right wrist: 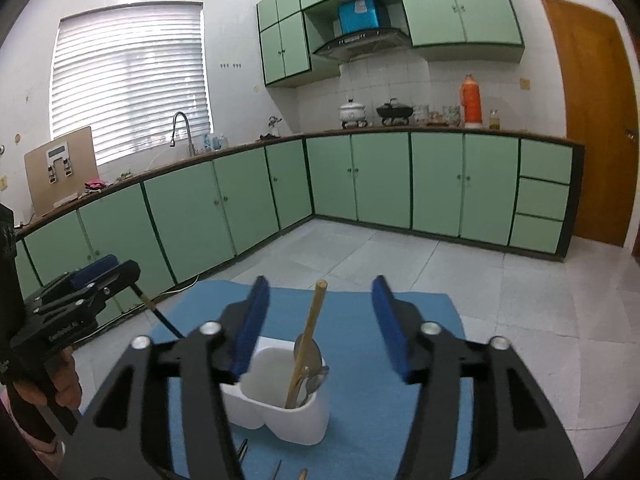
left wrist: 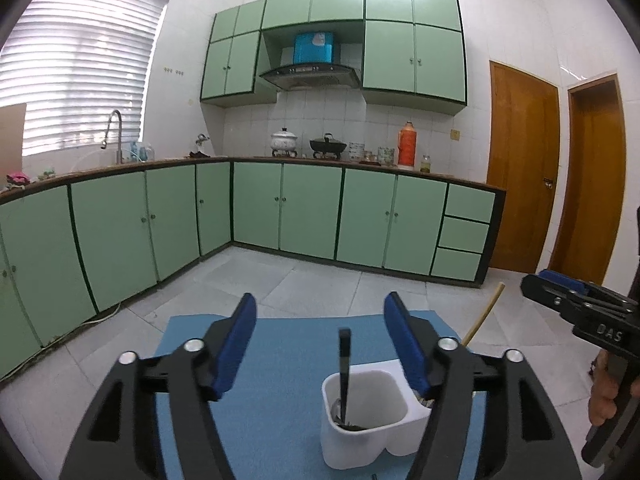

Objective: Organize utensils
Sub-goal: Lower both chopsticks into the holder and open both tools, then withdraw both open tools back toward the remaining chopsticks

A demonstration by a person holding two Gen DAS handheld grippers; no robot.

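Note:
A white two-compartment utensil holder [left wrist: 372, 412] [right wrist: 280, 408] stands on a blue mat [left wrist: 280, 360] [right wrist: 360, 420]. A black-handled utensil [left wrist: 345, 364] stands in its left compartment. A bamboo-handled utensil [right wrist: 308, 340] [left wrist: 482, 316] and metal spoons [right wrist: 314, 380] stand in the right compartment. My left gripper [left wrist: 320, 332] is open above the holder and empty. My right gripper [right wrist: 320, 320] is open above the holder and empty. Each gripper shows at the edge of the other's view, the right one [left wrist: 560, 284] and the left one [right wrist: 108, 270].
Loose utensil tips [right wrist: 276, 468] lie on the mat at the near edge. Green kitchen cabinets [left wrist: 280, 208] line the far walls, with pots and an orange flask [left wrist: 407, 145] on the counter. Wooden doors [left wrist: 520, 168] stand at the right. Tiled floor surrounds the mat.

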